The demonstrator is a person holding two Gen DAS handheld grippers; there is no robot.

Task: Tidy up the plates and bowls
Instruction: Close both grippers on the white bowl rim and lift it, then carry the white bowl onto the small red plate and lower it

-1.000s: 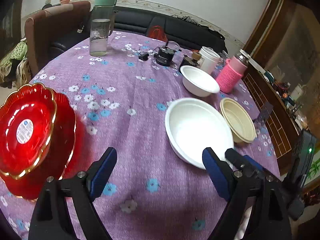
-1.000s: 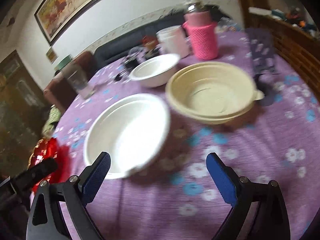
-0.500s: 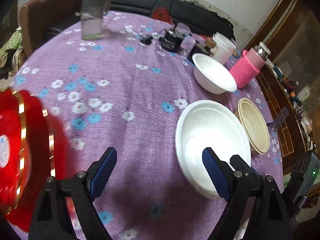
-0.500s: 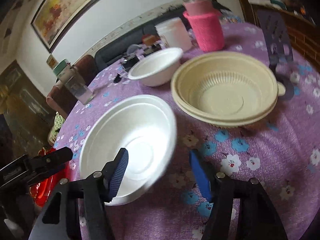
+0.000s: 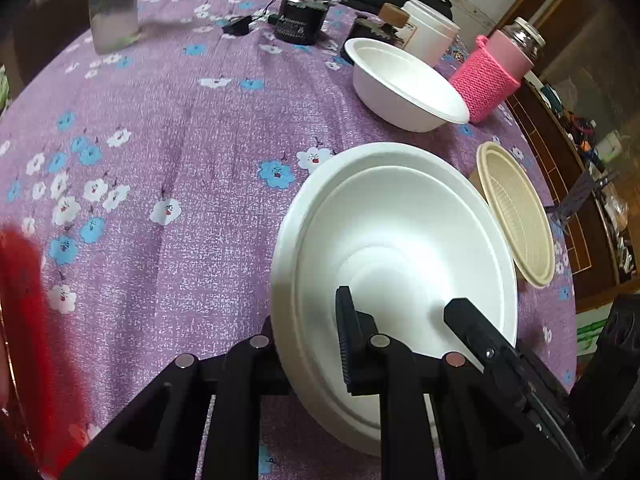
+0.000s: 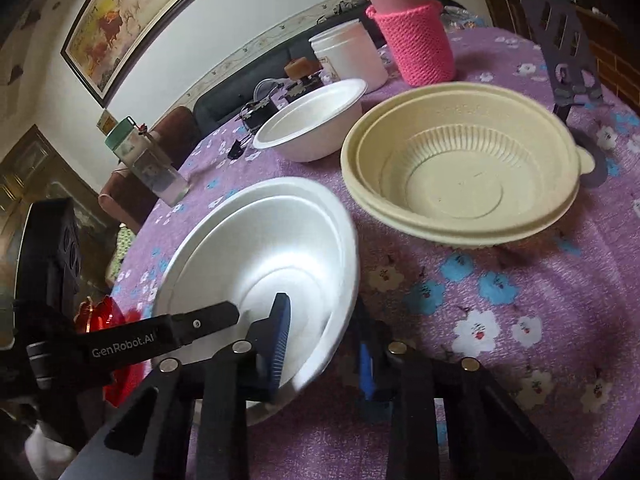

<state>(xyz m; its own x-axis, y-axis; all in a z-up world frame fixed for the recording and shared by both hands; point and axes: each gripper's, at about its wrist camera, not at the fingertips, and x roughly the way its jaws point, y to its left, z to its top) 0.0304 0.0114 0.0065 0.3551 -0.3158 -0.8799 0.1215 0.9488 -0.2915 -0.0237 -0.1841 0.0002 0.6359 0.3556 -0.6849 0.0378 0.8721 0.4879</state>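
You are clamping the left claw (image 5: 308, 320) on the near rim of the large white bowl (image 5: 400, 232): its blue pad is sitting inside the bowl and its other finger is reaching under the outer wall, so the jaws are all but together with only the rim between them. Your right claw (image 6: 322, 320) is closing on the same bowl from the other side, with one blue pad lying against the inner wall and the other just outside the rim (whether both pads are already pressing, I cannot tell). In the right wrist view the black finger of the left claw is crossing into the bowl just left of the right claw's inner pad. The bowl is tilting slightly on the purple flowered worktop (image 5: 180, 140), directly at the tips of both claws. Ahead and to the right of the right claw, the beige ribbed bowl (image 6: 460, 168) is sitting near the white one, showing a doubled rim as if two are nested. Further ahead of both claws, the small white bowl (image 5: 404, 88) is standing apart, with a white cup (image 5: 430, 36) and a bottle in a pink knitted sleeve (image 5: 492, 76) just behind it. Far left of the left claw, the red plates (image 5: 20, 340) are showing only as a blur at the edge of the view.
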